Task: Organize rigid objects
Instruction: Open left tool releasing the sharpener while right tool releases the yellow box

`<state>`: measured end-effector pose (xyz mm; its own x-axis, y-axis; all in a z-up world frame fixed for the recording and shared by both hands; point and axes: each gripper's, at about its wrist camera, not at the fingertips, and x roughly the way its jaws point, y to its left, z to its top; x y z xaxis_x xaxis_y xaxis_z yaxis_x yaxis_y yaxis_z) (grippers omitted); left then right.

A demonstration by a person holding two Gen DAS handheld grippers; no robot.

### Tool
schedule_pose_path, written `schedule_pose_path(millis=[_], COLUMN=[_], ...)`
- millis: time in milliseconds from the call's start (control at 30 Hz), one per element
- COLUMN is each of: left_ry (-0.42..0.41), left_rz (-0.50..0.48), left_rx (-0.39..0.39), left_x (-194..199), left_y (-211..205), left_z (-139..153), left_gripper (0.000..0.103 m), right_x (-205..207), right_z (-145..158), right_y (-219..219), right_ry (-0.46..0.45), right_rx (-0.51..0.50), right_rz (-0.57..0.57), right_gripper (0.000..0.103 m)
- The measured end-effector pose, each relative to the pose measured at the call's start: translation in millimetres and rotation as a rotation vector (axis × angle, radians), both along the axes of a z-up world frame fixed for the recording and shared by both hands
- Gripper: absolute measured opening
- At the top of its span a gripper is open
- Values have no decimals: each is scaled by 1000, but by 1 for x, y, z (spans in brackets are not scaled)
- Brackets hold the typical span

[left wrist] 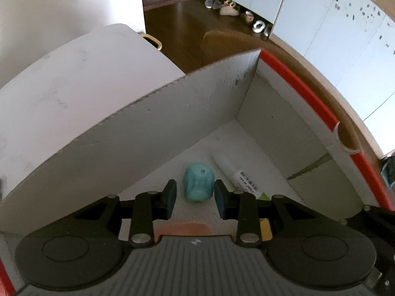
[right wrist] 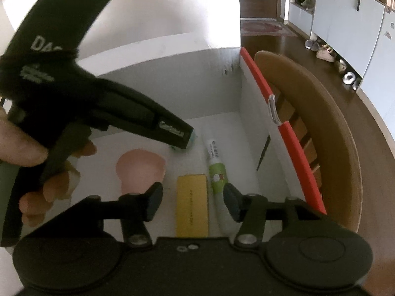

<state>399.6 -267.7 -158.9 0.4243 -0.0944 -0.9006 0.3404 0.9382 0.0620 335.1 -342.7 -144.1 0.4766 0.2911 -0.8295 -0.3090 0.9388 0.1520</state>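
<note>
A white cardboard box with a red rim (left wrist: 291,74) (right wrist: 256,74) holds the objects. A small teal rounded piece (left wrist: 198,183) lies on the box floor. My left gripper (left wrist: 195,192) is open inside the box, its pads on either side of the teal piece and apart from it. In the right wrist view the left gripper (right wrist: 182,138) hides most of the teal piece. My right gripper (right wrist: 192,199) is open and empty above a yellow block (right wrist: 192,207) and a white-and-green tube (right wrist: 217,170) (left wrist: 242,177). A pink rounded object (right wrist: 140,170) lies at the left.
The box's open lid (left wrist: 74,86) stands at its far left side. A wooden chair (right wrist: 321,128) stands just right of the box. Dark wood floor, shoes (left wrist: 229,9) and white cabinets (left wrist: 333,24) lie beyond.
</note>
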Motion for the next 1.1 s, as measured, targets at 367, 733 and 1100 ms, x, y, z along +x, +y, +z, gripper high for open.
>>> schedule_pose_path(millis=[367,733,1100], left_ry=[-93,-182,-271], left_rz=[-3,-6,-21], left_rx=[-39,-79,-109], left_x=[-28,-55,-107], left_y=[21,26,53], left_z=[40,74,103], left_gripper=[54,57,74], right_x=[-7,-35,-70], right_z=[19,47,77], right_y=[-1,-3,8], right_ry=[-38,-93,-168], right_rx=[22,69,92], right_rz=[-11,20,93], right_gripper=[69,87,99])
